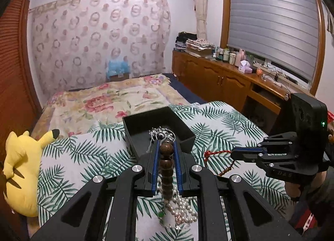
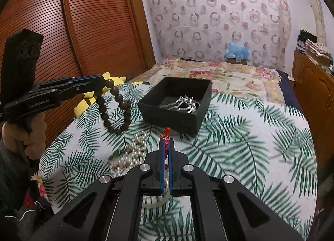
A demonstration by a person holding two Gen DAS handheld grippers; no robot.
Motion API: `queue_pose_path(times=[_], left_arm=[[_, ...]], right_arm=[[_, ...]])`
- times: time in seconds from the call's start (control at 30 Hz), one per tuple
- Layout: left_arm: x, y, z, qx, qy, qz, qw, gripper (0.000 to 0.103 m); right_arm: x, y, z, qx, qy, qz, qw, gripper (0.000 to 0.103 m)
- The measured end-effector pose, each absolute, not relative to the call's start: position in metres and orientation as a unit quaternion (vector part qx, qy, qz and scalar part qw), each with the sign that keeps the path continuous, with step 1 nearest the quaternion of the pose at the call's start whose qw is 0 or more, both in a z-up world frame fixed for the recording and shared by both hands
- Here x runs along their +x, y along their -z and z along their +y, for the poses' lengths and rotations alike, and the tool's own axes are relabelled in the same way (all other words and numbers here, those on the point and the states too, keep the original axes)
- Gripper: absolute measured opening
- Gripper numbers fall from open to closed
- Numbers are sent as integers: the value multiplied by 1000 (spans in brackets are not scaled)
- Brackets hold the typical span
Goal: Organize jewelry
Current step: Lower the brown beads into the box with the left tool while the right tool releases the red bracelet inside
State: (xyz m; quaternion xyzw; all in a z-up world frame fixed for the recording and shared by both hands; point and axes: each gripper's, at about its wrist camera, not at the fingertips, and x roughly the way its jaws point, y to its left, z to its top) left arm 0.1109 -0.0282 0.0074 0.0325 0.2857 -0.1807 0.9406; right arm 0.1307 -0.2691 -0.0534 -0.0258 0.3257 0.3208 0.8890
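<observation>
A black open box (image 1: 183, 134) (image 2: 177, 116) sits on the leaf-print cloth and holds silver jewelry (image 1: 161, 132) (image 2: 185, 103). My left gripper (image 1: 166, 147) (image 2: 103, 82) is shut on a dark wooden bead bracelet (image 1: 166, 170) (image 2: 117, 111), which hangs lifted near the box's left. My right gripper (image 2: 166, 139) (image 1: 232, 154) is shut on a red cord (image 2: 166, 136) (image 1: 217, 153), just in front of the box. A white pearl necklace (image 1: 183, 209) (image 2: 133, 151) lies on the cloth below both grippers. A pale bangle (image 2: 155, 201) lies under the right gripper.
The leaf-print cloth (image 2: 240, 147) covers the bed's near end; a floral blanket (image 1: 108, 99) lies beyond. A yellow plush toy (image 1: 20, 170) lies at the left edge. A wooden cabinet (image 1: 219, 76) with clutter stands right; a slatted wardrobe (image 2: 83, 22) stands left.
</observation>
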Motion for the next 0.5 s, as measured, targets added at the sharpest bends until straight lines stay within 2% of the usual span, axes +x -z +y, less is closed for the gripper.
queue_pose_path(times=[0.3,0.5], left_arm=[[143,-30,-24,19,168,260,951,12],[172,-39,-24,25,162,255,953,12]], right_arm=[[185,29,-246,-30,-335,304,892,4],[229,38,-226,-33,-338,319,885,4]])
